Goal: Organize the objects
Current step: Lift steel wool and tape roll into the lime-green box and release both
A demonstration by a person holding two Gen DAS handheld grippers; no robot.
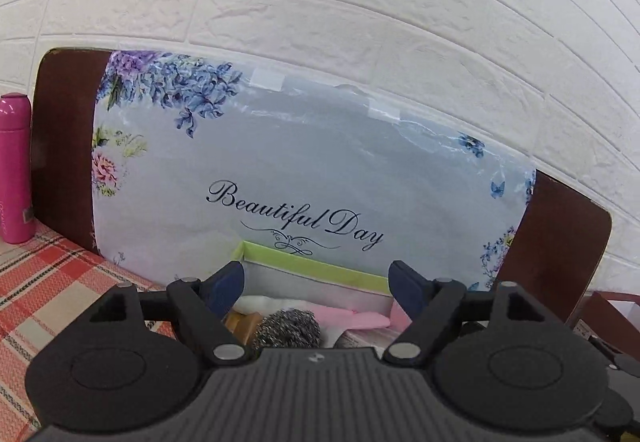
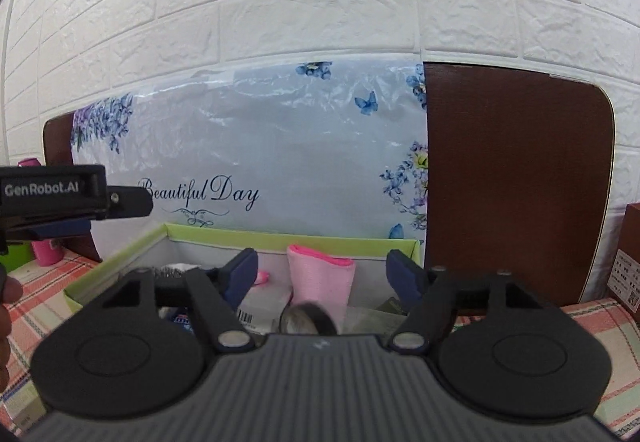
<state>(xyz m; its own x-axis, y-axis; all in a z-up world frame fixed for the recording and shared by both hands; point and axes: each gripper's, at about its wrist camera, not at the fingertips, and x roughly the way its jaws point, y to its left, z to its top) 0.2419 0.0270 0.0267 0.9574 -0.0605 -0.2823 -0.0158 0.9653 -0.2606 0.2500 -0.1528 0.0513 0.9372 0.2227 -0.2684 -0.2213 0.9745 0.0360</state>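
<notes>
A green-rimmed cardboard box (image 2: 120, 254) stands on the checked tablecloth against a floral "Beautiful Day" board. It holds a steel wool scrubber (image 1: 286, 330), a pink cloth (image 2: 320, 278), a round dark-rimmed object (image 2: 308, 318) and small packets. My left gripper (image 1: 316, 284) is open and empty above the box's left part; it also shows in the right wrist view (image 2: 72, 198). My right gripper (image 2: 322, 272) is open and empty above the box's middle, in front of the pink cloth. The box also shows in the left wrist view (image 1: 312, 266).
A pink bottle (image 1: 14, 166) stands at the far left by the white brick wall. The floral board (image 1: 320, 162) with brown ends leans on the wall behind the box. A brown carton (image 2: 628, 262) sits at the right. The red checked tablecloth (image 1: 40, 282) covers the table.
</notes>
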